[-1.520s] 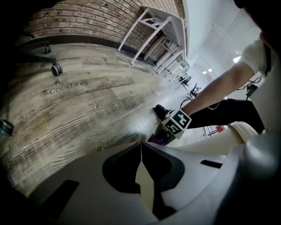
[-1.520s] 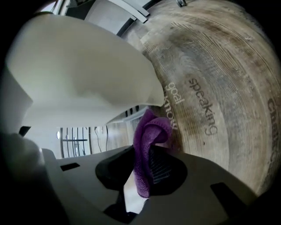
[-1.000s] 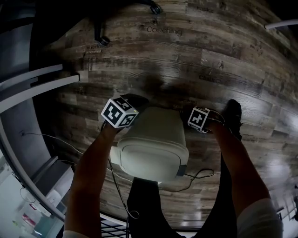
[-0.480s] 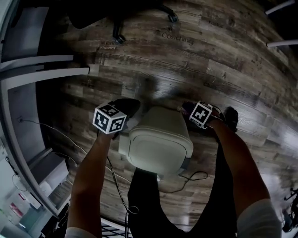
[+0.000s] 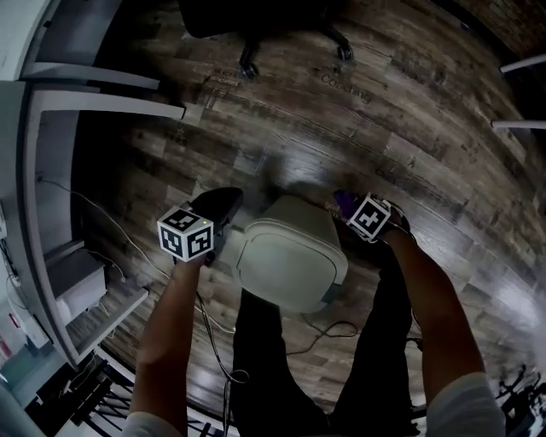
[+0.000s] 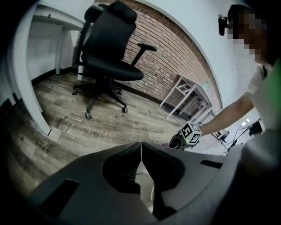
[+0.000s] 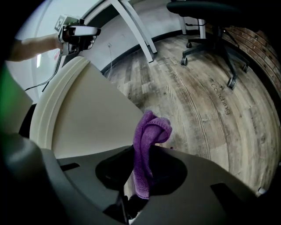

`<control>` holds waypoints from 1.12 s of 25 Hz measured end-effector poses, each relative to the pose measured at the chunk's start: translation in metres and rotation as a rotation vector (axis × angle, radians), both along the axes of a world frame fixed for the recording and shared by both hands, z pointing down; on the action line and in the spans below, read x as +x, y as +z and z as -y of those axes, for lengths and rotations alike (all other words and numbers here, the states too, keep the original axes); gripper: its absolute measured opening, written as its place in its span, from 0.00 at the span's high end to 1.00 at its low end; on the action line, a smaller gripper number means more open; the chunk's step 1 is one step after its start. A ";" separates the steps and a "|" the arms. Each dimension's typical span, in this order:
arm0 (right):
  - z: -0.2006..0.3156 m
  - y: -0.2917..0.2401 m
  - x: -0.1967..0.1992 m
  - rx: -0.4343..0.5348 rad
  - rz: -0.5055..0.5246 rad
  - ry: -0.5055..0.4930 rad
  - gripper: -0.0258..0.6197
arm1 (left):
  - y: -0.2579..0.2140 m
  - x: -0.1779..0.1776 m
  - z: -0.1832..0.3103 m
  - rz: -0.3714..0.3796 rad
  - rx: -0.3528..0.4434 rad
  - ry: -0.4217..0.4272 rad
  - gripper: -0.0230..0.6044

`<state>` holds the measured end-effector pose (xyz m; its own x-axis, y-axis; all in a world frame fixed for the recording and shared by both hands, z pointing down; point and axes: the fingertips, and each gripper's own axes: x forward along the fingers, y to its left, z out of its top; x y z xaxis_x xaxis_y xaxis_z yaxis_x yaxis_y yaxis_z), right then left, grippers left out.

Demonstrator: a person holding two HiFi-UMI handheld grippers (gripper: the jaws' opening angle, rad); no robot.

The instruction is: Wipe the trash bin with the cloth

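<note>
Change over the last second: my left claw (image 6: 140, 144) has come off the pale grey plastic trash bin (image 5: 290, 263). Its marker cube (image 5: 186, 232) overlapped the bin's far-left corner before and now sits just beside the left wall, apart from it. Left claw tips are pressed together with nothing between them. My right claw (image 7: 148, 151) has barely shifted. It's at the lid's far-right corner, pinching the purple fleecy cloth (image 7: 151, 127), with one fold standing up past the tips and the rest hanging down between them. I can't tell whether the cloth actually touches the lid. My head has pulled back too, so more of the dark wood-plank floor (image 5: 409, 128) shows. My read: the bin is no longer braced from the left, so a hard stroke from the right could shove it, and wiping looks barely started. The bin stands on the floor right in front of my legs (image 5: 281, 367). The lid has a raised rim all round, so the cloth should follow that lip. There's open floor beyond the bin and off to its right. The black office chair (image 5: 256, 21) is well apart on the far side. The white desk frame (image 5: 102, 107) runs down the floor's left side, near the left claw, so there's less swing room there. A black cable (image 5: 337, 329) loops on the floor by the bin's near-right corner and could snag.
</note>
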<state>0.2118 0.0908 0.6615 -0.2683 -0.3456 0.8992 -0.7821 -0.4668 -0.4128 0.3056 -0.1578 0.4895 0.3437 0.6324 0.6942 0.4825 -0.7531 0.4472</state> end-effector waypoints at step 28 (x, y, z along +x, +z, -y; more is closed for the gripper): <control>-0.007 -0.086 0.012 0.099 -0.190 -0.459 0.83 | -0.120 -0.245 0.003 -0.127 0.082 -1.043 0.95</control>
<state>0.2240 0.0976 0.5753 -0.2472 -0.3164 0.9158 -0.9632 -0.0229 -0.2679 0.0602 -0.1603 0.3697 0.7633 -0.0660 0.6426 -0.3826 -0.8477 0.3674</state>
